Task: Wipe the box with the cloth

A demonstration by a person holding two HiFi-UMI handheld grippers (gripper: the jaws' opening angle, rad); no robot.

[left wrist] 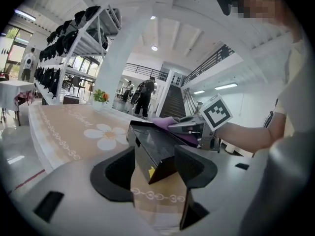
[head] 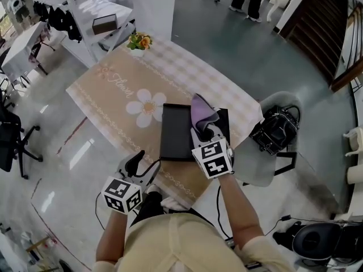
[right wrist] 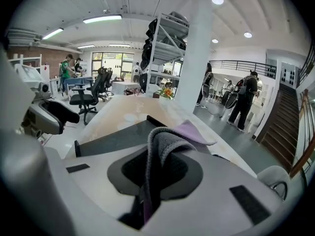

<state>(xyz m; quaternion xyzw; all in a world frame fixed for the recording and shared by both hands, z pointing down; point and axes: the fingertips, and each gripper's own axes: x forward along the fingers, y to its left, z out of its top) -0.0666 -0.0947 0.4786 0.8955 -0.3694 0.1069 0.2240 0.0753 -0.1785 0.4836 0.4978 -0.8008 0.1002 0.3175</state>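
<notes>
A flat black box point(head: 176, 132) lies on the beige flowered tablecloth point(head: 113, 101), near the table's front edge. My right gripper point(head: 207, 132) is shut on a purple and grey cloth point(head: 203, 111), which rests over the box's right side. In the right gripper view the cloth point(right wrist: 165, 141) bunches up between the jaws, with the box point(right wrist: 118, 136) beyond it. My left gripper point(head: 139, 164) is open at the box's near left corner. In the left gripper view that corner of the box point(left wrist: 152, 146) shows between the spread jaws; I cannot tell whether they touch it.
A small pot of flowers point(head: 139, 41) stands at the table's far end, beside a white pillar point(head: 154, 4). Right of the table is a grey chair point(head: 266, 163) holding a black bag point(head: 276, 130). White shelves point(head: 96, 16) and a black office chair point(head: 11, 140) are at the left.
</notes>
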